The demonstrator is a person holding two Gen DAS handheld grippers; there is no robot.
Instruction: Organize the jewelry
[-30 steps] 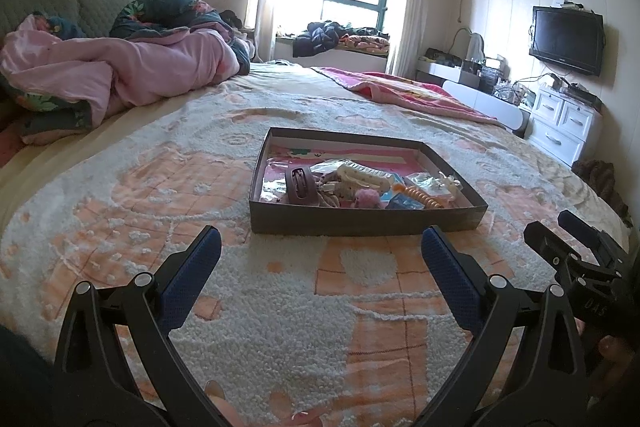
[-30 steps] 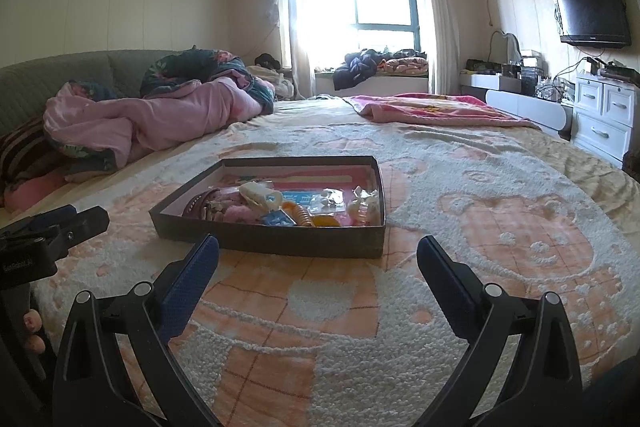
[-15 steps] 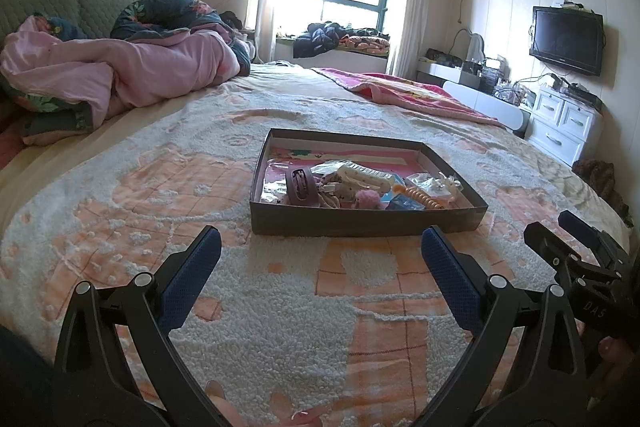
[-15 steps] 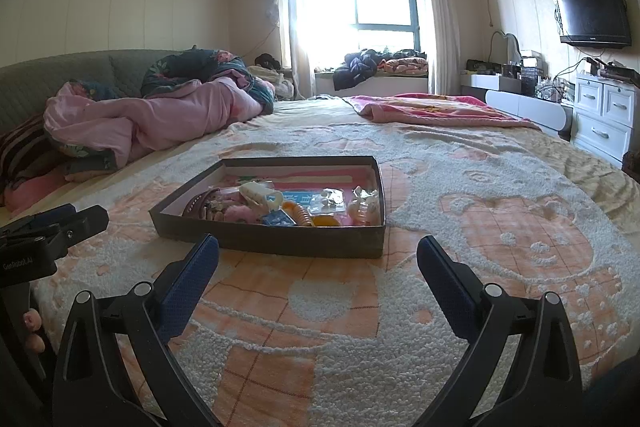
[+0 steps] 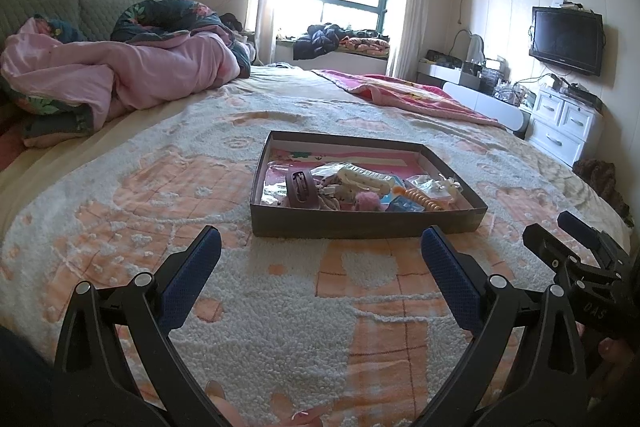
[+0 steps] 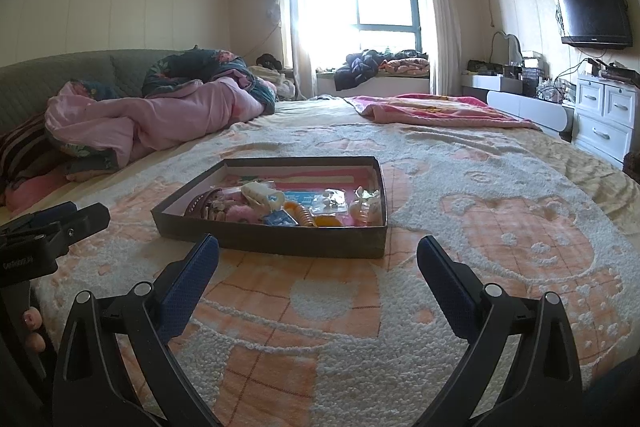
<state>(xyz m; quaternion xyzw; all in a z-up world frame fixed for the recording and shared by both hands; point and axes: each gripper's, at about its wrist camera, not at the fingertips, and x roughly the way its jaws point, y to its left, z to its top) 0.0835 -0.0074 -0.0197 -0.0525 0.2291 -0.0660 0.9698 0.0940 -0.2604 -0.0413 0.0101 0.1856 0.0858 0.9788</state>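
Observation:
A shallow dark cardboard box (image 5: 360, 225) sits on the bed's patterned blanket and also shows in the right wrist view (image 6: 280, 241). It holds a jumble of hair clips and jewelry: a mauve clip (image 5: 301, 187), a cream claw clip (image 5: 366, 179), a pink pompom (image 5: 366, 201), an orange spiral tie (image 5: 418, 198) and small plastic bags. My left gripper (image 5: 320, 255) is open and empty, just short of the box's near wall. My right gripper (image 6: 318, 263) is open and empty, near the box's front right part. Each gripper shows at the edge of the other's view.
A pink duvet heap (image 5: 120, 75) lies at the back left of the bed, a pink blanket (image 5: 404, 95) at the back right. White drawers (image 5: 564, 123) and a wall TV (image 5: 566, 41) stand to the right, beyond the bed edge.

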